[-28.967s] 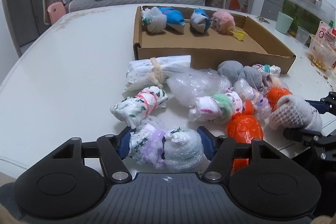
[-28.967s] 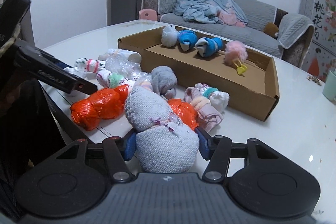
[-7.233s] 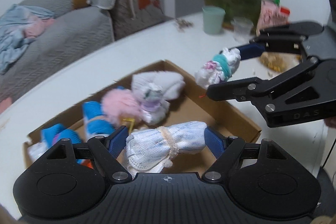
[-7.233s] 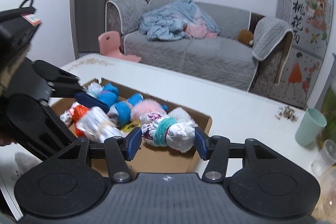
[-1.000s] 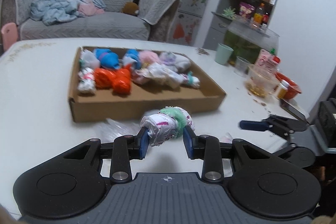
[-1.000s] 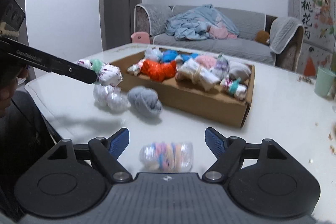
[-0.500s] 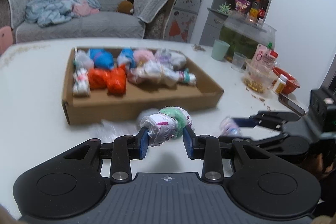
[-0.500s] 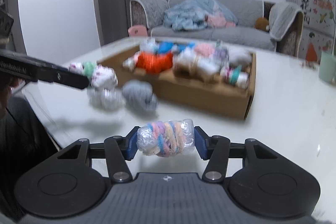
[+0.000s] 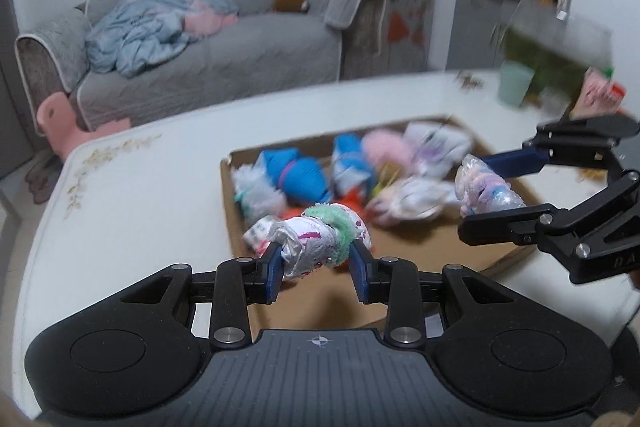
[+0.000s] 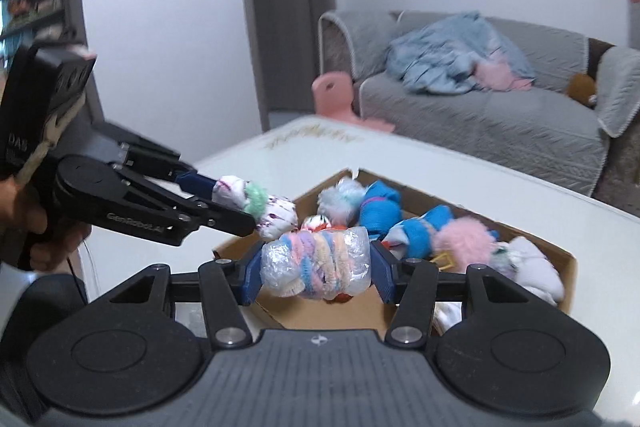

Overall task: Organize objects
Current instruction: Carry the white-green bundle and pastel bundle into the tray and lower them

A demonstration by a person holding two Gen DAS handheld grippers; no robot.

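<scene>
left gripper (image 9: 316, 259): jaws pinching green-banded bundle (image 9: 316, 241)
right gripper (image 10: 316, 273): jaws pinching plastic-wrapped bundle (image 10: 316, 263)
box (image 9: 420, 247): aim for bare floor; lower both before releasing

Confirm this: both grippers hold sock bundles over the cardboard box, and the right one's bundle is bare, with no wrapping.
Not bare. In the right wrist view the right gripper holds a pastel striped sock bundle in clear plastic wrap. The left gripper does hold its green-banded bundle over the cardboard box.
</scene>
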